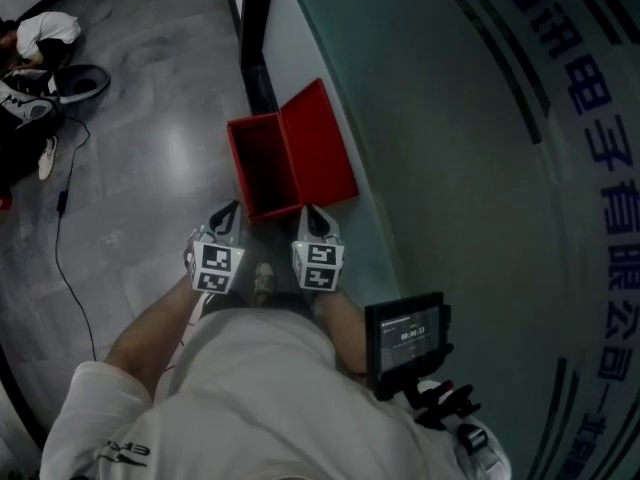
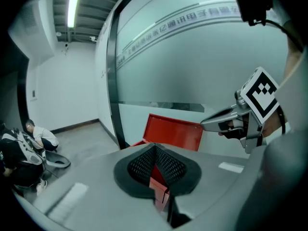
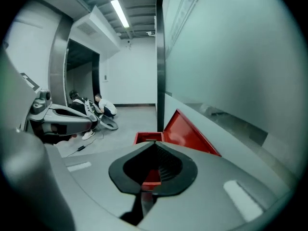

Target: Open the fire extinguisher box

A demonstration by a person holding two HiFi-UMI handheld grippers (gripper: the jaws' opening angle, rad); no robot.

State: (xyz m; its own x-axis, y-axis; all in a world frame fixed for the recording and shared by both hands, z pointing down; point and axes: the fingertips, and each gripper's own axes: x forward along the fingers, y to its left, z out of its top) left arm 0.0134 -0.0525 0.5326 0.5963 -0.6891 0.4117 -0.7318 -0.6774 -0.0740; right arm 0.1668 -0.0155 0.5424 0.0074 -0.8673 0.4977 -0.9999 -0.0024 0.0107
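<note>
Jaws of right hand-held gripper (image 1: 313,214) meet, empty — open red box (image 1: 322,146) ahead.

The right claw (image 3: 154,150), jaws together on nothing, faces the open red box (image 3: 185,131) beside the glass wall (image 3: 231,57).

Blue lettering "电子有限公司", on glass wall (image 1: 450,138)

Here's the person's loose white short-sleeved T-shirt (image 1: 250,388), with small black lettering (image 1: 125,453) on the near left sleeve; further out, the grey hard-shelled left gripper (image 1: 230,213) and its twin, the grey hard-shelled right gripper (image 1: 315,216); each wears a white cube with black square markers (image 1: 215,266); in the gripper views, black mesh-textured pads (image 2: 168,165) sit in a dark, heart-shaped recess.
</note>
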